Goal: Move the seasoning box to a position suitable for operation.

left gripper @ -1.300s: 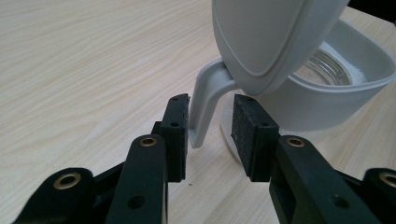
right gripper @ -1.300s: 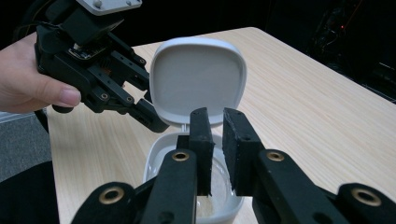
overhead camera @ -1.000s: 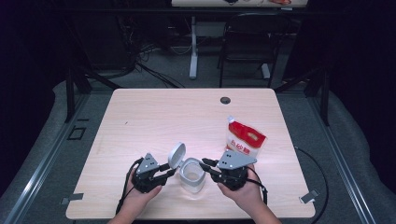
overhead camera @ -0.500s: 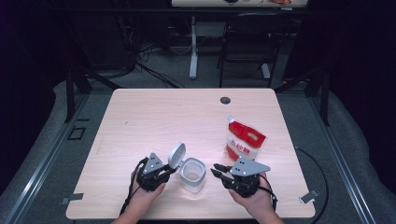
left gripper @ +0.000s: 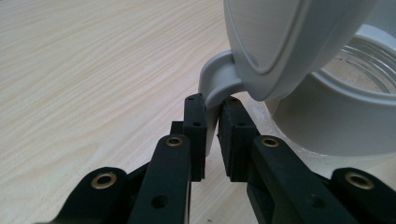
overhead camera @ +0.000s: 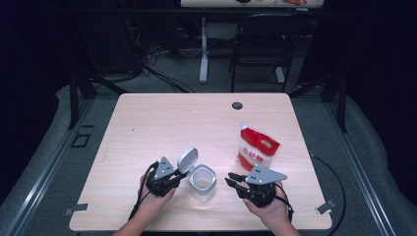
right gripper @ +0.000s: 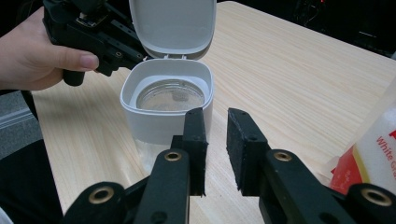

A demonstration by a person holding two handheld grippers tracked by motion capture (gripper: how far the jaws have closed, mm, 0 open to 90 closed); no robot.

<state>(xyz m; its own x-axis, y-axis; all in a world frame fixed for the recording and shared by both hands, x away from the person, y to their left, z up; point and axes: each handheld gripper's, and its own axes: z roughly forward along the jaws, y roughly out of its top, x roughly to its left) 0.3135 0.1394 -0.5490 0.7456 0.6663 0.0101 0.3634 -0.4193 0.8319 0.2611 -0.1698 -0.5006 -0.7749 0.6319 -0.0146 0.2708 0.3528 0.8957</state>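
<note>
Jar (overhead camera: 202, 183): clear glass body with a white collar and a hinged white lid (overhead camera: 187, 160), standing on the near middle of the counter (overhead camera: 162, 123) between the two hands. Lid stands open, tilted up and back on the jar's left side. In the right tool view the glass bottom shows through the open mouth, with a small dark speck on it; contents cannot be told further.

Left tool (left gripper: 212, 126): jaws have just been closing and now pinch the grey-white tab (left gripper: 219, 81) at the lid's edge, pads pressed on both of its faces. Held by the person's left hand (overhead camera: 155, 196) just beside the jar.

Right tool (right gripper: 215, 135): jaws a little apart, nothing between them, pointing toward the jar's right side and short of touching it. Held by the right hand (overhead camera: 268, 206) near the counter's front edge.

Pouch (overhead camera: 255, 147): red and white, standing behind and to the right of the jar, apart from it. Legible print in the right tool view: "White Gr", the rest cut off.

Counter: pale wood grain, with a round dark grommet (overhead camera: 237, 105) near the far edge.
</note>
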